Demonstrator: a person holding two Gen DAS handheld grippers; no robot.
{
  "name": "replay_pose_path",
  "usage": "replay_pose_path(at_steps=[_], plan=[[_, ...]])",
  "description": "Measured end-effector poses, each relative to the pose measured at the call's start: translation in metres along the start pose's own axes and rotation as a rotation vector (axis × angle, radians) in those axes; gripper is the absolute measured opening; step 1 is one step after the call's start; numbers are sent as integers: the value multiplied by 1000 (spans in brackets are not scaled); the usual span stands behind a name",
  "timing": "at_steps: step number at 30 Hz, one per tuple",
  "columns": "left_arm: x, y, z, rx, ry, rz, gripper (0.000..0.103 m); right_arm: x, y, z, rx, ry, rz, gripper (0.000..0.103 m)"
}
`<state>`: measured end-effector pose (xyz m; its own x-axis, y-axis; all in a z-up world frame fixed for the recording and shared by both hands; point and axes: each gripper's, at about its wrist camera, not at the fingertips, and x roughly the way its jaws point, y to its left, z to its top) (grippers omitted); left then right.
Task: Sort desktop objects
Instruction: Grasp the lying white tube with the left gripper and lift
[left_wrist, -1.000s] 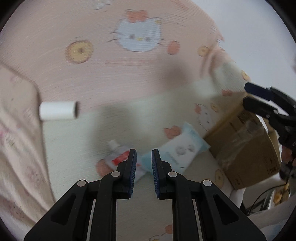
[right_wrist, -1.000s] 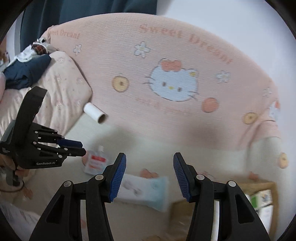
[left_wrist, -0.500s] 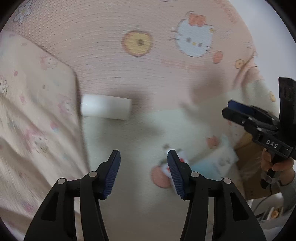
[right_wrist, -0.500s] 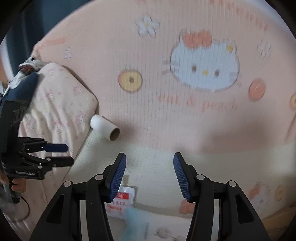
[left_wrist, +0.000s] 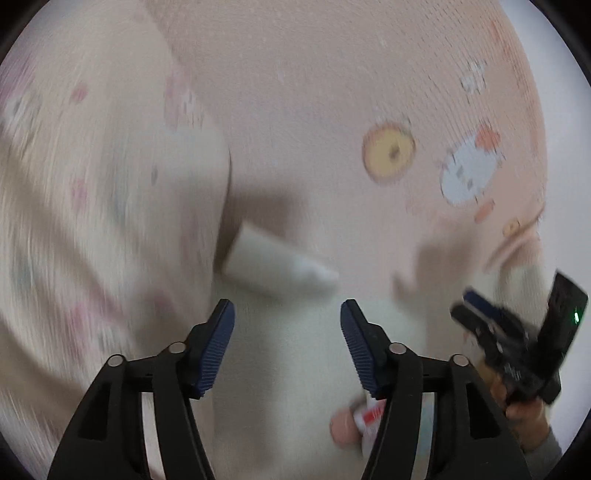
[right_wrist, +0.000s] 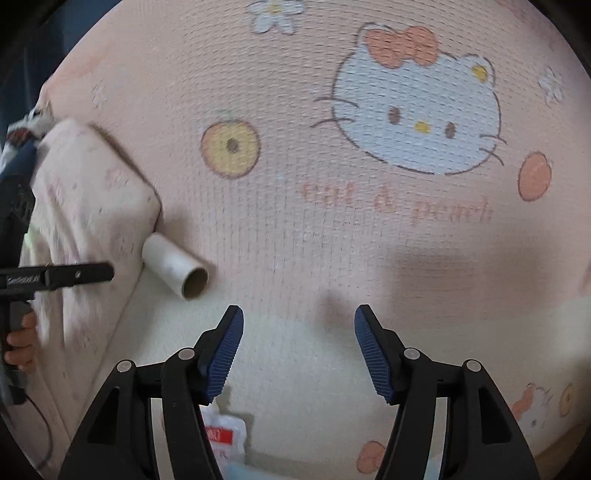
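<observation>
left wrist view: left gripper (left_wrist: 287, 343) opening, empty, facing the white roll (left_wrist: 273, 264) beside the pillow (left_wrist: 103, 192); a nudge could roll it away. right gripper (right_wrist: 298, 350) also opening, empty.

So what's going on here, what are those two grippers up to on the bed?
A person is holding a gripper in each hand over a cartoon-cat blanket. The left gripper points at a white cardboard tube lying beside a pillow; its jaws are opening with nothing between them. The right gripper is also opening and empty. A small red-and-white pouch lies untouched below it. Nothing is picked up yet.
</observation>
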<state>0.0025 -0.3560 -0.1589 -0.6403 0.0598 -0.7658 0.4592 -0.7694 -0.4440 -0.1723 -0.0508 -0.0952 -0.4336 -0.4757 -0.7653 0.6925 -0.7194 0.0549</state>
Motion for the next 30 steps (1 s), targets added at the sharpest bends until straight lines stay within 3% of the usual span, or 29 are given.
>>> replay_pose_path(at_steps=[5,8,10,12,16,21,27,30], plan=[[19,12,23,-56,-76,41,66,8,-2,-4,8,25,-4,61],[35,9,27,-42,-66,53,66,12,-5,-10,27,42,13,61],[44,3,26,-17,-31,47,61,14,-7,-14,47,59,30,61],[58,-8,22,37,34,68,43,17,-8,-18,45,73,26,61],[72,-35,4,129,72,23,38,23,-7,-22,40,89,45,61],[86,-62,-9,170,87,-30,35,32,-15,-31,97,124,116,61],[100,-101,-24,269,110,-68,17,37,-29,-33,144,122,134,61],[107,-114,-27,293,124,-83,14,38,-42,-27,151,103,126,61]])
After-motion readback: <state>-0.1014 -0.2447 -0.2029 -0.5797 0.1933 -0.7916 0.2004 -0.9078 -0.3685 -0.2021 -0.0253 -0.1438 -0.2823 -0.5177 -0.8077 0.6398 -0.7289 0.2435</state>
